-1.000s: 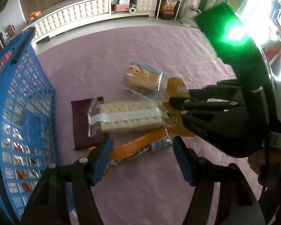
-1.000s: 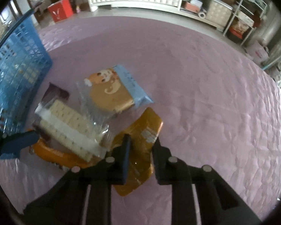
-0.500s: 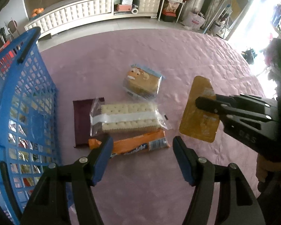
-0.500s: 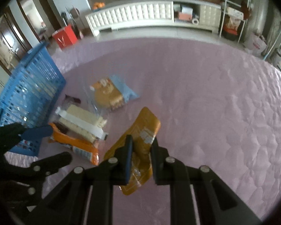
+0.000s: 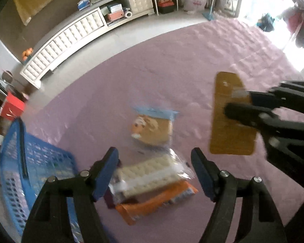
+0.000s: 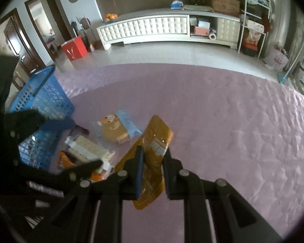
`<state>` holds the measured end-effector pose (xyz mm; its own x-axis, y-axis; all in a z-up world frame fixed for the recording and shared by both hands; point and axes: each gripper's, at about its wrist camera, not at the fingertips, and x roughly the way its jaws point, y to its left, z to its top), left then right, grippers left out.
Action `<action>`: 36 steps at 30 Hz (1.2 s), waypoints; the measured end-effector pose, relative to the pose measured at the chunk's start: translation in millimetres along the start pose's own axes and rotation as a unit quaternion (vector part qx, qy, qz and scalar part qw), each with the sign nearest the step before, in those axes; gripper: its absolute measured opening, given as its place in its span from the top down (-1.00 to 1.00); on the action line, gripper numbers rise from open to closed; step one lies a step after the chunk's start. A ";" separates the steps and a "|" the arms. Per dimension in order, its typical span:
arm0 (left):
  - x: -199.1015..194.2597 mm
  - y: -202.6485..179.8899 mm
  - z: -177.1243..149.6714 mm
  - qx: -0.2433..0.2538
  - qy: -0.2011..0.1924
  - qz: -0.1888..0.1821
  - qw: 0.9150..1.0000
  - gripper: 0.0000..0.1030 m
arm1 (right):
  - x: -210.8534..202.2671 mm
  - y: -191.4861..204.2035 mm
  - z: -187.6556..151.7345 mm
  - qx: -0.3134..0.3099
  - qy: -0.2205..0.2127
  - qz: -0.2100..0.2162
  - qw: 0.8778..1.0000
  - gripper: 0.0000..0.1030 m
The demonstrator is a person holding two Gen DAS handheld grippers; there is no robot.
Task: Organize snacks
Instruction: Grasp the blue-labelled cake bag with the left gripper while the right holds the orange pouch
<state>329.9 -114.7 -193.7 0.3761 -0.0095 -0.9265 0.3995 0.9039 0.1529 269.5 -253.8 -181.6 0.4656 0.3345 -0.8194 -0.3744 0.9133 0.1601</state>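
Right gripper [image 6: 152, 162] clamped narrow on a flat golden-yellow snack pouch [image 6: 152, 158], pinched near mid-length and held clear of the pink quilted mat [image 6: 233, 131], the pouch hanging tilted with its free ends unsupported. Left gripper [image 5: 155, 171] wide, jaws just opened further, nothing between the pads, poised above the remaining pile. Directly below: a clear-wrapped stack of white sandwich crackers [image 5: 150, 174] lying over an orange wrapper bar [image 5: 152, 202] and a dark maroon packet [image 5: 109, 200], with a cartoon-printed biscuit pack [image 5: 152, 129] just beyond them. To the left of the pile, a blue plastic basket [image 6: 40, 101], already holding some packets seen through its lattice, the likely destination. Risks, judged from here: thin slick pouch gripped on a small patch, so possible slip or swing if carried fast; crossing toward the basket brings the two grippers close together, so possible collision; crackers likely to crack under a hard squeeze; overlapping wrappers likely to drag a neighbour along when one is lifted.
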 end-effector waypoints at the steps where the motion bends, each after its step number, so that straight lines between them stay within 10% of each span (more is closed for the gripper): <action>1: 2.7 0.4 4.1 0.004 0.001 0.002 1.000 -0.40 | 0.2 -0.4 0.0 -0.003 0.001 -0.003 1.000 0.59; 19: 55.9 -11.4 39.2 0.080 0.051 0.013 0.995 -0.40 | 21.0 -20.1 -4.7 0.023 0.036 0.013 0.999 0.59; 22: 63.4 -8.5 36.1 0.074 0.064 0.000 0.995 -0.06 | 24.1 -25.5 -4.6 0.031 0.039 0.013 0.999 0.59; 36: 0.8 -7.2 9.0 0.027 0.002 0.002 1.000 0.05 | 6.7 -13.8 -6.3 0.027 0.023 0.000 0.999 0.59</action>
<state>334.9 -125.2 -192.4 0.3739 -0.0036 -0.9274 0.4427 0.8794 0.1751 272.7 -265.6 -192.8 0.4280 0.3244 -0.8436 -0.3305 0.9249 0.1880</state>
